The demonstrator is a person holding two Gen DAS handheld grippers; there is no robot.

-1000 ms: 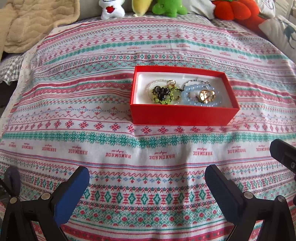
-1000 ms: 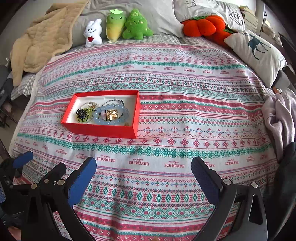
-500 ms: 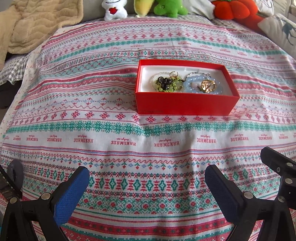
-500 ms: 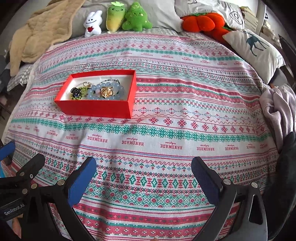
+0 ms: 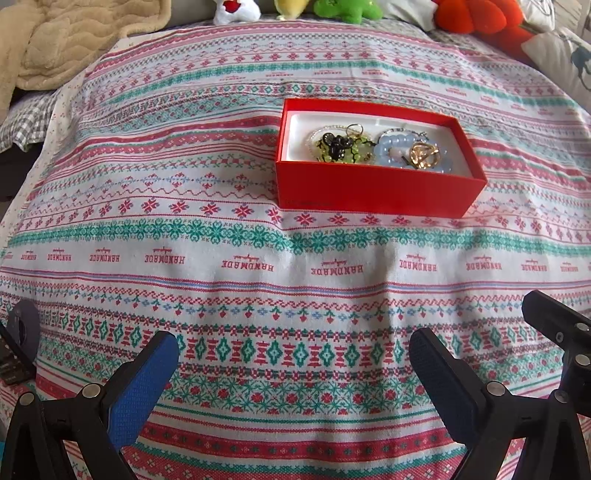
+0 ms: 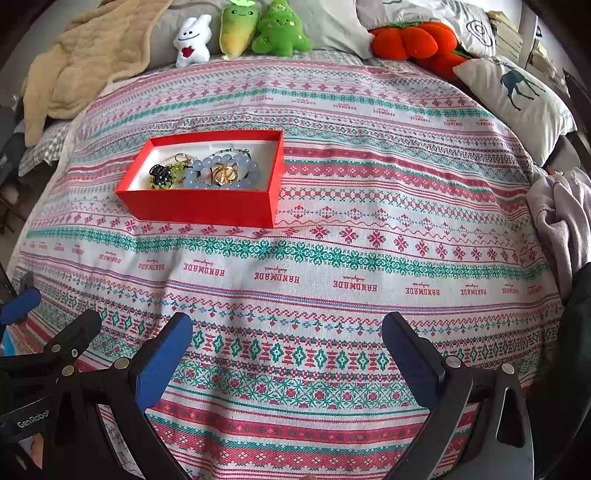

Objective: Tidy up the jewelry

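A red box [image 5: 373,192] [image 6: 201,208] with a white lining sits on the patterned bedspread. Inside lie a green and black beaded piece [image 5: 341,147] [image 6: 164,175], a pale blue bead bracelet [image 5: 391,149] [image 6: 201,173] and a gold piece [image 5: 423,155] [image 6: 223,173]. My left gripper [image 5: 293,365] stands open near the bed's front edge, well short of the box, with nothing between its fingers. My right gripper [image 6: 286,350] is open too, empty, to the right of the left one and nearer than the box.
Plush toys [image 6: 236,31], an orange pumpkin cushion [image 6: 410,38] and a deer pillow [image 6: 517,99] line the far edge. A beige blanket [image 6: 74,74] lies at the far left, a lilac cloth [image 6: 561,210] at the right. The patterned bedspread [image 6: 369,206] spreads wide right of the box.
Both grippers have drawn back and shifted; the box first receded, then sits nearer again in both views. Both stay open and empty.
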